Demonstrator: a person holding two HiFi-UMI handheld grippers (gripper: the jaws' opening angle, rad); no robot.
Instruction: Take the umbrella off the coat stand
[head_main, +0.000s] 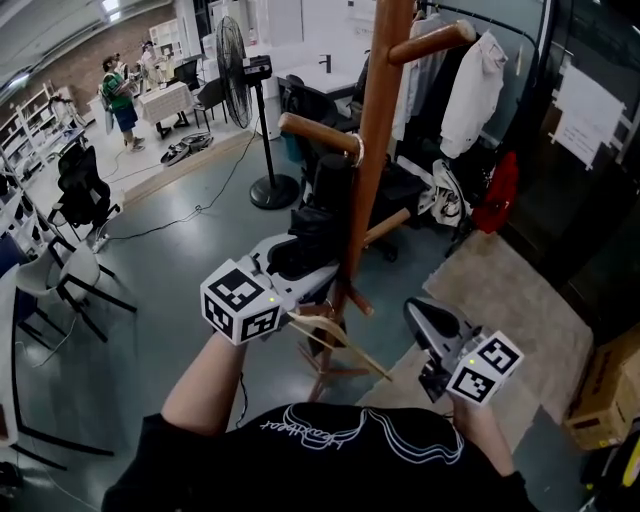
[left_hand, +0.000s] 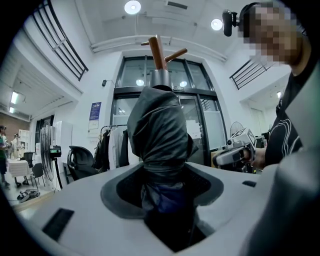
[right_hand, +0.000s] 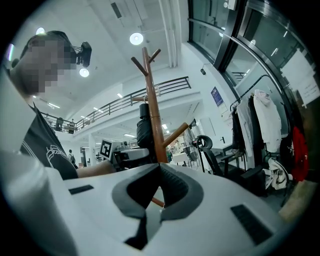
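Note:
A folded black umbrella (head_main: 318, 215) hangs against the brown wooden coat stand (head_main: 375, 120), under one of its pegs. My left gripper (head_main: 305, 262) reaches in level from the left, and its jaws are shut on the umbrella's lower part. The left gripper view has the umbrella (left_hand: 160, 130) filling the gap between the jaws of the left gripper (left_hand: 167, 197), with the stand's top (left_hand: 156, 50) above it. My right gripper (head_main: 418, 312) hangs to the right of the stand's base, shut and empty. In the right gripper view its tips (right_hand: 159, 167) meet in front of the pole (right_hand: 152, 110) and the umbrella (right_hand: 143, 132).
A clothes rail with white garments (head_main: 470, 90) and a red bag (head_main: 497, 195) stand behind the coat stand. A pedestal fan (head_main: 235, 60) is at the back left, office chairs (head_main: 85, 195) at the left, and a cardboard box (head_main: 605, 400) at the right. People (head_main: 120, 95) stand far off.

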